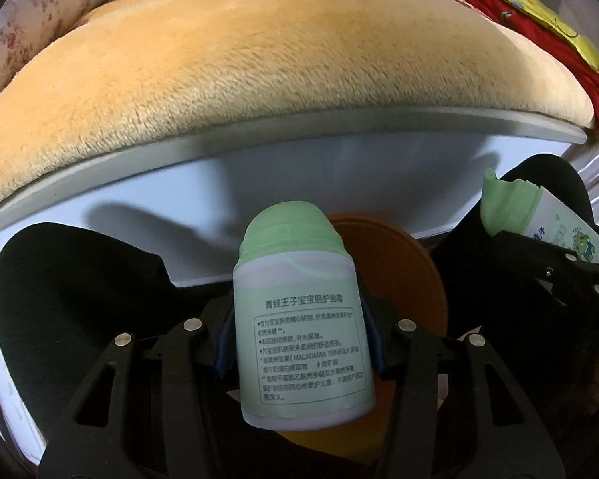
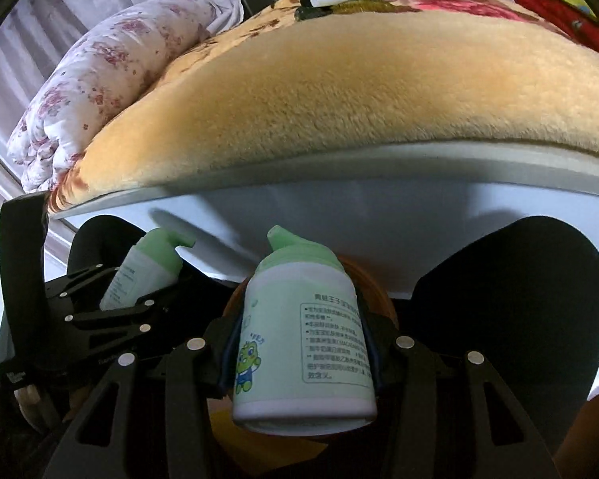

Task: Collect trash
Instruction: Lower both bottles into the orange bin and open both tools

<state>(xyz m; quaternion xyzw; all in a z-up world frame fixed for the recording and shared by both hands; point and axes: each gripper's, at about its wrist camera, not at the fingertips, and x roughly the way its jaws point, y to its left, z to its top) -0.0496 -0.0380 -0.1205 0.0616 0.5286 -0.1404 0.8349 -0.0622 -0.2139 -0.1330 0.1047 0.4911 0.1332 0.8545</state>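
Two grippers, left gripper (image 1: 299, 343) and right gripper (image 2: 299, 343), each clamp one lotion bottle (image 1: 299, 331) before the bed (image 1: 259, 80).

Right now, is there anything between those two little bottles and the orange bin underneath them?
Nothing visible. Each gripper, left and right, clamps a green-capped bottle, and the orange bin shows directly behind and below them, with only air between.

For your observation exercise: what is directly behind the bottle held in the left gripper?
Behind the bottle in the left gripper is a round orange bin, below the bed frame. The bottle covers much of the bin, so its contents cannot be seen.
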